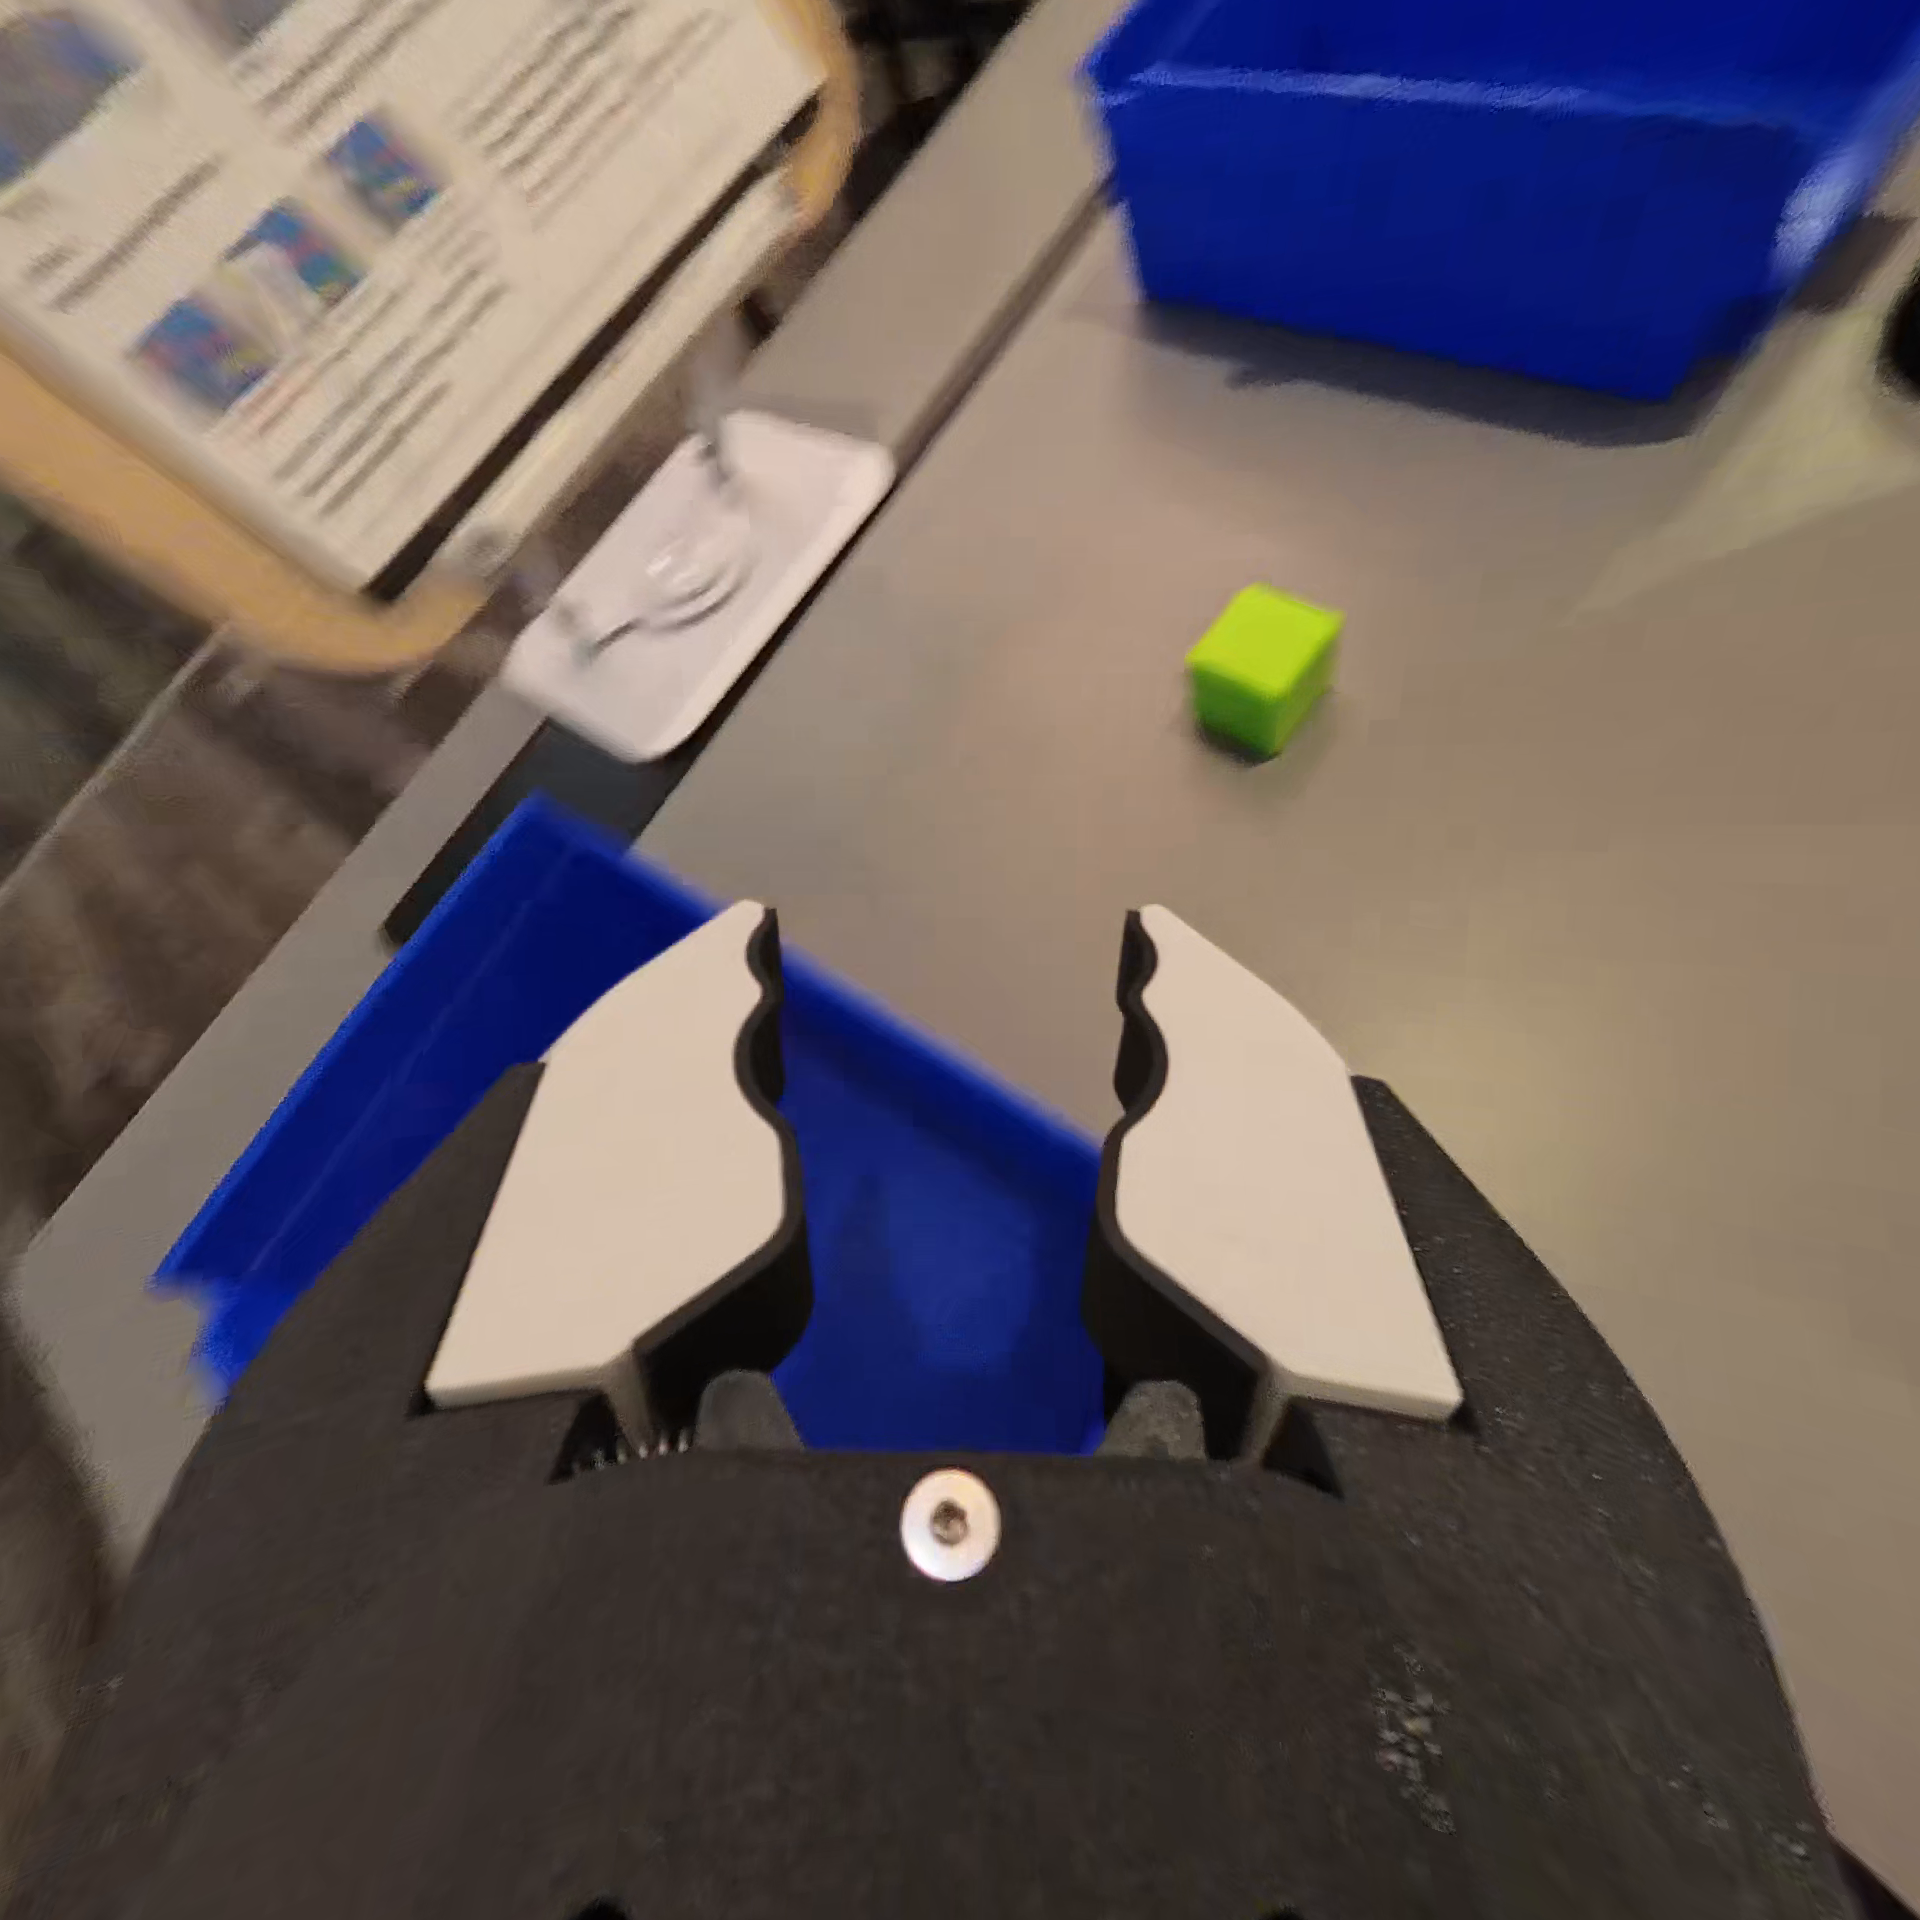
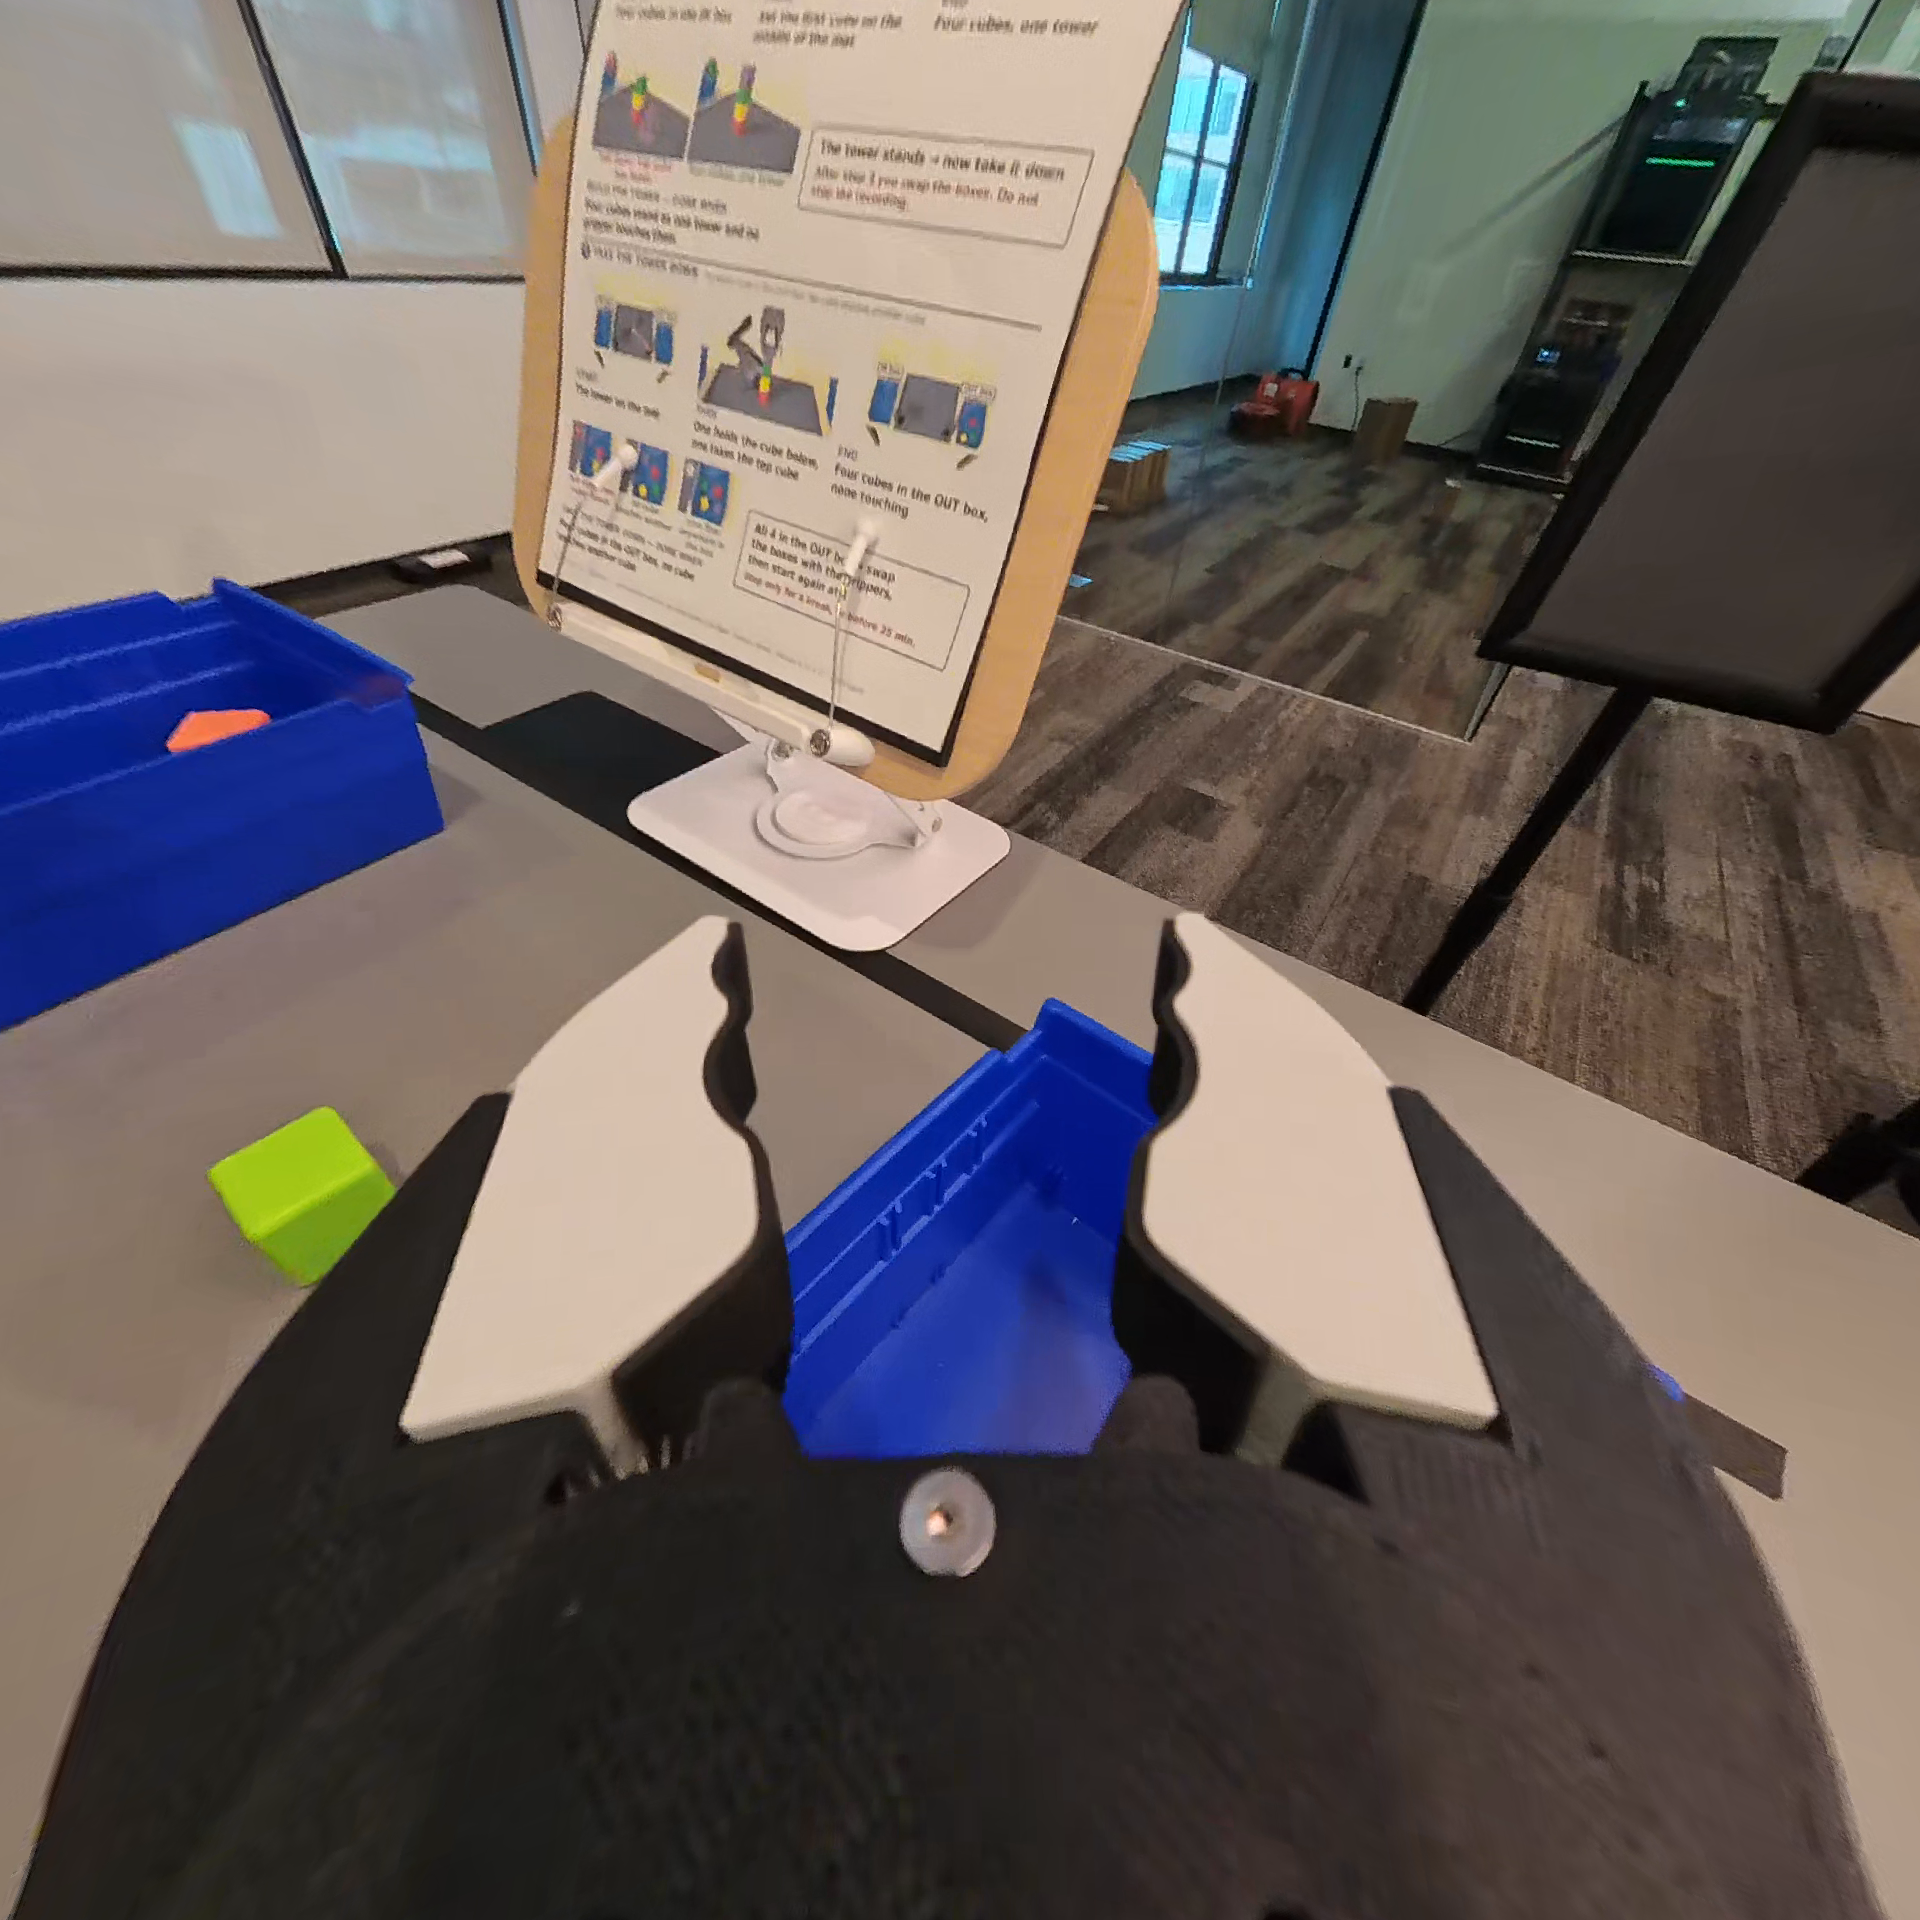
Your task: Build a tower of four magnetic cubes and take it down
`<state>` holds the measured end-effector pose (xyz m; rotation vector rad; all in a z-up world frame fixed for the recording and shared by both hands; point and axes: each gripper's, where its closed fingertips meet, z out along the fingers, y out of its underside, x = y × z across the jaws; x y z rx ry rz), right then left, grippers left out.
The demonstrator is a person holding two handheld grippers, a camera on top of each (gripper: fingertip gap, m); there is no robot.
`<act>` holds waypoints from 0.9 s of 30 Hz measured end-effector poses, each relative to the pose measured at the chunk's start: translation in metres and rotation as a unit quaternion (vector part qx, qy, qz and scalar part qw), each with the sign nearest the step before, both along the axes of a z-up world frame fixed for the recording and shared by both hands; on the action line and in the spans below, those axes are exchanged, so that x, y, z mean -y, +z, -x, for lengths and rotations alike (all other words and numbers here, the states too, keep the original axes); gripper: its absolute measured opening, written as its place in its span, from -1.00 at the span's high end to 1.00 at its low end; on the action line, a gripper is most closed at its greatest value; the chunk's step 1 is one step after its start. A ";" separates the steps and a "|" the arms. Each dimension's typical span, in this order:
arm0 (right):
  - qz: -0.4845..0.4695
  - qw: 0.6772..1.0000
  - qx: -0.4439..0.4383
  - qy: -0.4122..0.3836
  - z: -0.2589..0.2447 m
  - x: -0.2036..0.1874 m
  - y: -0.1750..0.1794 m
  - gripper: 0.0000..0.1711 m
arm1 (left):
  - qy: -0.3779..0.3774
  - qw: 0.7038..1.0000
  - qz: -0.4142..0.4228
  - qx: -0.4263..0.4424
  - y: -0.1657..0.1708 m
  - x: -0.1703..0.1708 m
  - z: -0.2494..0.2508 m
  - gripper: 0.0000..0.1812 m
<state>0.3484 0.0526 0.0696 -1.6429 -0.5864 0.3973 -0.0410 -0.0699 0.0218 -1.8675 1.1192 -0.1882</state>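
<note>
Progress looks slight from what shows: one green cube (image 1: 1262,665) sits alone on the grey bench (image 1: 1039,727), upright, with nothing stacked on it and no tower anywhere in view. You cannot tell from this alone whether it is the first cube set down or the last one left of a takedown, so treat the phase as open.

Your left gripper (image 1: 948,925) hangs with its jaws spread and nothing between them, above the near blue bin (image 1: 499,987), whose visible floor looks bare. The green cube lies well ahead of it and a little to its right, and beyond that stands the far blue bin (image 1: 1455,208).

Your right gripper (image 2: 948,940) also has its jaws spread and empty, over a blue bin (image 2: 997,1195) at the bench edge. In that view the green cube (image 2: 301,1195) lies just beside the left finger, on the bench, apart from both bins. The other blue bin (image 2: 208,790) on the far left holds an orange cube (image 2: 218,727); other cubes there, if any, are hidden by its wall.

A clipboard stand (image 2: 821,831) with an instruction sheet rises at the back edge of the bench.

Neither gripper holds a cube, so every lift you still owe lies ahead, and only two of the four cubes are accounted for.
</note>
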 end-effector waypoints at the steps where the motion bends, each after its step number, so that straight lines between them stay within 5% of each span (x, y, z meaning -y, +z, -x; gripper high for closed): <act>1: 0.000 1.000 0.006 -0.001 0.001 -0.001 -0.003 0.12 | 0.039 0.999 -0.009 -0.002 0.000 0.000 0.025 0.30; 8: 0.011 1.000 0.022 0.011 0.016 -0.003 -0.013 0.16 | 0.209 0.968 0.078 -0.119 -0.070 0.018 0.150 0.35; 13: 0.029 0.998 0.055 0.010 0.021 -0.004 -0.025 0.16 | 0.258 0.928 0.164 -0.211 -0.117 0.019 0.175 0.31; 17: 0.038 0.997 0.059 0.013 0.022 -0.003 -0.029 0.16 | 0.267 0.912 0.245 -0.194 -0.140 0.017 0.174 0.33; 27: 0.055 0.996 0.063 0.021 0.024 -0.004 -0.036 0.16 | 0.291 0.875 0.263 -0.284 -0.142 0.006 0.185 0.39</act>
